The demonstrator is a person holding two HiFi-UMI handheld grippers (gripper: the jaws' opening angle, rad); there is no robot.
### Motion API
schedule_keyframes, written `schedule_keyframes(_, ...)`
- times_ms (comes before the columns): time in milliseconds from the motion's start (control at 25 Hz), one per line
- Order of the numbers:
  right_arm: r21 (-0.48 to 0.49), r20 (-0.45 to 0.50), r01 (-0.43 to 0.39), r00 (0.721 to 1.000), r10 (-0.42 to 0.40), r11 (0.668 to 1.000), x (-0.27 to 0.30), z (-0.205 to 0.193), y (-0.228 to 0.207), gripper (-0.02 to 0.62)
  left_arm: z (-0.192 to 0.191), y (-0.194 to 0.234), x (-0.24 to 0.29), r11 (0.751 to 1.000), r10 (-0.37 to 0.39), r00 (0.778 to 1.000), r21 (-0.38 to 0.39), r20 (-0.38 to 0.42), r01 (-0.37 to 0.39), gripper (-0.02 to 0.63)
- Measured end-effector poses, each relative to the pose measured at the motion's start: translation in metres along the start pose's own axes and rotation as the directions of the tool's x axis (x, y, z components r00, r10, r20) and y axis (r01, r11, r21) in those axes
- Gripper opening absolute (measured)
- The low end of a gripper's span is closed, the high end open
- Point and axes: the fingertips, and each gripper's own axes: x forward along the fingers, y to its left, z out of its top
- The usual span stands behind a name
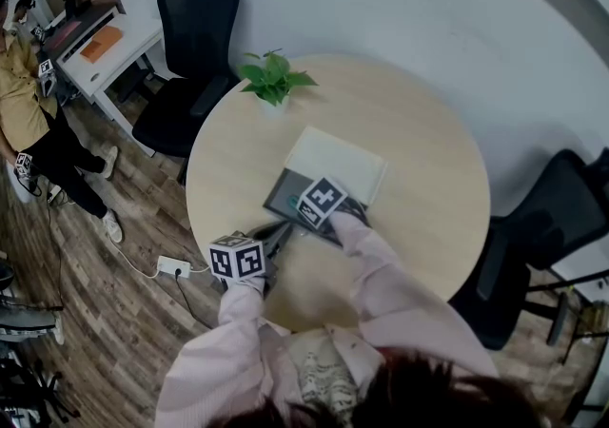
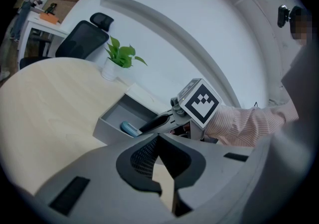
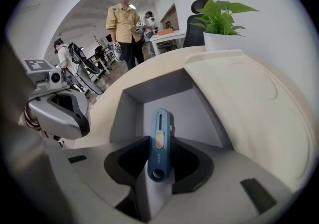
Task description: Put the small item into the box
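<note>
While hanging over the open gray box point(image 3: 199, 111) on the round desk point(image 1: 419, 131), pinching the small blue item point(image 3: 159, 136) lengthwise between the jaws of the right hand-held gripper point(image 2: 148, 126), with the pads pressing on both of its long sides. Pointing the item's far end down into the box, close to the near wall, and seating its near end back between the jaws; whether touching the box floor, impossible to tell. Tilting that hand-held gripper steeply downward, with a pink striped sleeve point(image 1: 381, 269) reaching in from the near right. Holding the left hand-held gripper point(image 2: 158, 137) just near-left of the box, over the near part of the desk, jaws drawn together on nothing. Aiming it only slightly downward, toward the box and the right hand-held gripper. Also showing a pale lid point(image 1: 338, 162) lying right beside the box on its far side, and a potted plant point(image 1: 274, 77) standing at the far left edge of the desk.
</note>
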Motion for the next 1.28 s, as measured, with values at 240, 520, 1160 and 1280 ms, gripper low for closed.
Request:
schedule_keyframes(240, -0.011, -0.002, 0.019, 1.0, -0.019, 1.0, 0.0, 0.001, 0.0, 0.129, -0.002, 0.0, -0.001, 1.0, 0.0, 1.0, -0.004, 0.002, 0.0, 0.009)
schedule_keyframes(520, -0.034, -0.011, 0.043, 0.999, -0.043, 0.998, 0.001, 0.001, 0.0, 0.133, -0.003, 0.0, -0.001, 1.0, 0.002, 1.0, -0.006, 0.002, -0.002, 0.009)
schedule_keyframes(1160, -0.004, 0.042, 0.068, 0.997, -0.068, 0.998, -0.006, 0.007, 0.001, 0.172, -0.002, -0.003, -0.002, 1.0, -0.003, 1.0, -0.005, 0.008, 0.003, 0.009)
schedule_keyframes(1280, -0.003, 0.073, 0.083, 0.994, -0.082, 0.997, -0.014, 0.011, 0.0, 0.155, -0.003, -0.002, -0.003, 1.0, -0.001, 1.0, -0.004, 0.013, 0.001, 0.009)
